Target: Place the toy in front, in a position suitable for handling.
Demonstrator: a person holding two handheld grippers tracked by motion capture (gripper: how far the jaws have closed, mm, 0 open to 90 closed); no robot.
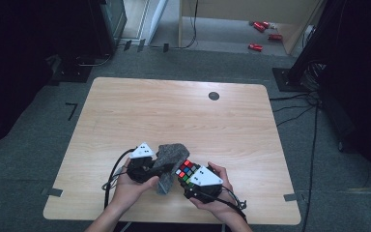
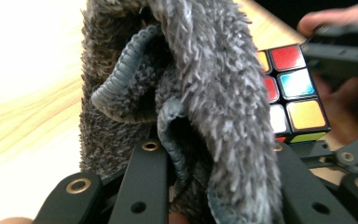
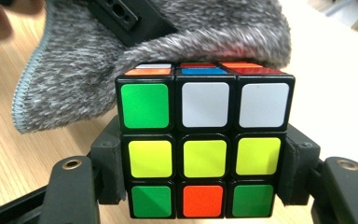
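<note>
left gripper (image 1: pixel 160 170) is clamped narrow on a bunched grey cloth (image 1: pixel 170 164), jaws pinching a fold near its hem in the left gripper view; right gripper (image 1: pixel 187 184) holds a puzzle cube (image 1: pixel 186 172) w/ both pads pressed on its side faces, mid-width grip. cube sits just above the near edge of the table (image 1: pixel 174 116), cloth draped against its top & far side, looks like a wipe in progress. risks, as i read it: cloth is only caught by a fold, so a hard rub could drag it out of the jaws; fluffy pile could snag on a cube edge & twist a layer; pads grip mostly the middle & lower rows, so sideways push from the cloth could rotate the top layer or pop the cube loose, and it's close to the table edge so a drop may go to the floor. surface: pale wood-grain top, bare, w/ a round dark grommet (image 1: pixel 214 95) toward the far right. room: grey carpet, cables (image 1: pixel 294 108) trailing at right, dark stands either side, a few red items (image 1: pixel 263 34) on the floor beyond, by a light wood panel
</note>
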